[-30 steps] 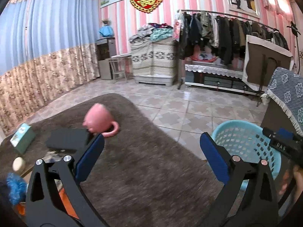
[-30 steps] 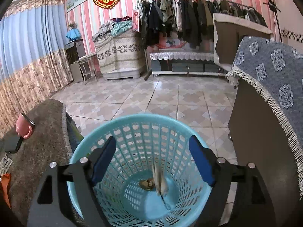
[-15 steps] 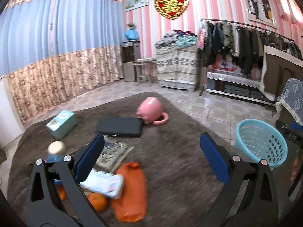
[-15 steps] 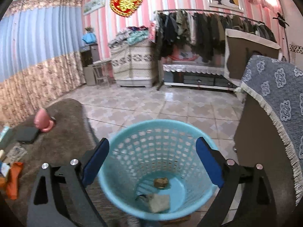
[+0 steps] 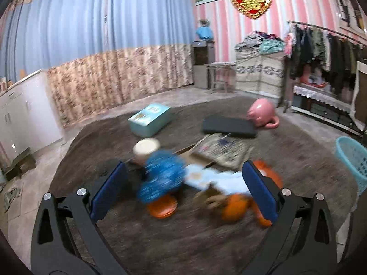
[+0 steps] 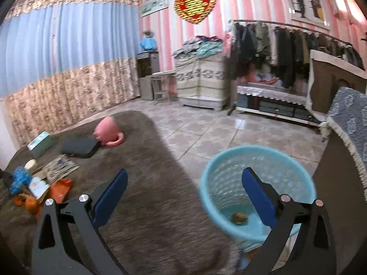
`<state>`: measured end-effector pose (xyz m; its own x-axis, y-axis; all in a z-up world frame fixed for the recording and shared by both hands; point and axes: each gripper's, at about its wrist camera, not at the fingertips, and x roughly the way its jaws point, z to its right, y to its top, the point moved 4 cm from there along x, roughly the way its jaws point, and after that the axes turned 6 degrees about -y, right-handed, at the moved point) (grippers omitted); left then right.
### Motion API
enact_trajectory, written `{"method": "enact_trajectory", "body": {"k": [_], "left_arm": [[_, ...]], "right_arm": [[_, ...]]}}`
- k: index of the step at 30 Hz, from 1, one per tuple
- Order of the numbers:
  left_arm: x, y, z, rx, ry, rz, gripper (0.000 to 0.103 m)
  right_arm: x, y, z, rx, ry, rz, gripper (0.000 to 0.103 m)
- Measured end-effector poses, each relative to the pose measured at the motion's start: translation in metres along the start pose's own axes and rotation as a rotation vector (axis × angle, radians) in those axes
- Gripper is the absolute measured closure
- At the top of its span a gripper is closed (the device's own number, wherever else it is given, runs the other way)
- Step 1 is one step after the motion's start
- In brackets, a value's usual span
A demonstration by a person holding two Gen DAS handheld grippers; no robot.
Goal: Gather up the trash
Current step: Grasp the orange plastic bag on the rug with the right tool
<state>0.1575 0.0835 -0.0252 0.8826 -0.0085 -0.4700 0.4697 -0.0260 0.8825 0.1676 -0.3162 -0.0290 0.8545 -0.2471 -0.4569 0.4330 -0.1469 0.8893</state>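
Note:
A heap of trash lies on the brown rug (image 5: 183, 240): a crumpled blue wrapper (image 5: 161, 176), a white packet (image 5: 213, 180), orange peel (image 5: 234, 208) and an orange bag (image 5: 267, 178). My left gripper (image 5: 183, 183) hangs open just in front of the heap, with nothing between its fingers. The same heap (image 6: 34, 188) shows far left in the right wrist view. My right gripper (image 6: 184, 188) is opening its jaws, with nothing between them, beside the light blue basket (image 6: 215, 190). A brown scrap (image 6: 239, 217) lies on the basket's bottom.
On the rug also sit a pink mug (image 5: 262, 112), a black case (image 5: 229, 127), a teal box (image 5: 150, 119), a printed paper (image 5: 224, 151) and a white cup (image 5: 146, 147). The basket (image 5: 353, 158) stands off the rug's right edge, beside a cloth-covered cabinet (image 6: 348, 119).
The left gripper swung left from the basket side to the trash heap. The right gripper drew back and left from over the basket, and its jaws widened.

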Motion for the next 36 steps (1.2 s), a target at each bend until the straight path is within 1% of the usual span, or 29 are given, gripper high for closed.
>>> {"method": "enact_trajectory", "body": {"k": [4, 8, 11, 16, 18, 20, 23, 26, 31, 33, 35, 36], "left_arm": [[0.005, -0.015, -0.031, -0.045, 0.031, -0.024, 0.005], [0.009, -0.027, -0.050, -0.085, 0.048, -0.022, 0.005], [0.016, -0.039, -0.064, -0.109, 0.087, -0.035, 0.005], [0.021, -0.046, -0.083, -0.130, 0.110, -0.047, 0.005], [0.021, -0.047, -0.087, -0.131, 0.107, -0.052, 0.005], [0.020, -0.049, -0.090, -0.134, 0.107, -0.044, 0.005], [0.022, -0.056, -0.089, -0.146, 0.090, -0.055, 0.005], [0.026, -0.060, -0.089, -0.162, 0.074, -0.071, 0.005], [0.027, -0.063, -0.086, -0.162, 0.052, -0.069, 0.005], [0.027, -0.064, -0.085, -0.157, 0.047, -0.070, 0.005], [0.028, -0.064, -0.083, -0.153, 0.044, -0.069, 0.005], [0.028, -0.064, -0.082, -0.152, 0.043, -0.072, 0.005]], "right_arm": [[0.005, -0.017, -0.033, -0.050, 0.007, -0.041, 0.004], [0.003, -0.027, -0.064, -0.092, 0.059, -0.060, 0.004], [-0.002, -0.037, -0.088, -0.119, 0.087, -0.075, 0.004], [-0.005, -0.051, -0.129, -0.171, 0.196, -0.111, 0.004], [-0.005, -0.054, -0.142, -0.170, 0.250, -0.126, 0.004], [-0.005, -0.058, -0.154, -0.178, 0.277, -0.137, 0.005], [0.001, -0.068, -0.175, -0.225, 0.295, -0.163, 0.005], [0.006, -0.077, -0.191, -0.243, 0.314, -0.194, 0.006], [0.022, -0.090, -0.215, -0.288, 0.336, -0.262, 0.021], [0.029, -0.097, -0.222, -0.288, 0.364, -0.307, 0.035], [0.032, -0.100, -0.225, -0.286, 0.369, -0.312, 0.041], [0.031, -0.100, -0.228, -0.295, 0.371, -0.302, 0.047]]}}
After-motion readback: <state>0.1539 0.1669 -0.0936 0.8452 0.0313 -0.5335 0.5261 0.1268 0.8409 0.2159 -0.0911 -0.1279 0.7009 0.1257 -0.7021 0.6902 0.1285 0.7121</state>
